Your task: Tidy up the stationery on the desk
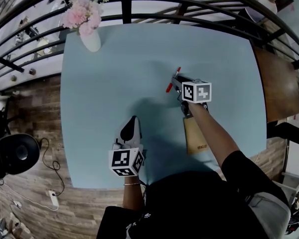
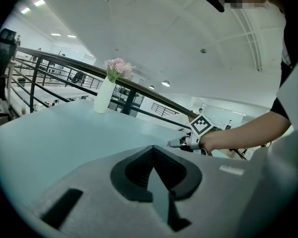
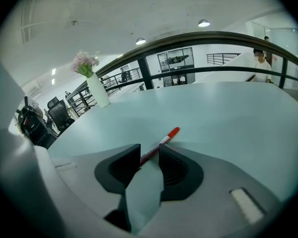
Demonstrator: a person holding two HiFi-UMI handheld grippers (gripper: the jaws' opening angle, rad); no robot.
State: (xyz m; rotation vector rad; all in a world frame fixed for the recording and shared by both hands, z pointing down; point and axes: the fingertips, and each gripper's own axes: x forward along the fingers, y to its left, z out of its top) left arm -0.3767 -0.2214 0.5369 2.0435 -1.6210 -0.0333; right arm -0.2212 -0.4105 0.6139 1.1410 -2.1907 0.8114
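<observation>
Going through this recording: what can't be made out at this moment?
Head view: the forearm covers part of the brown flat item; its print is too small to read.
Head view: the marker cube covers part of the right claw.
Right gripper view: the jaws hide the rear end of the pen.

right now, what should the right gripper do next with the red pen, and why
Probably close the right gripper on the red-capped pen: it lies on the blue table between the jaws, which stand apart and seem not to clamp it yet.
</observation>
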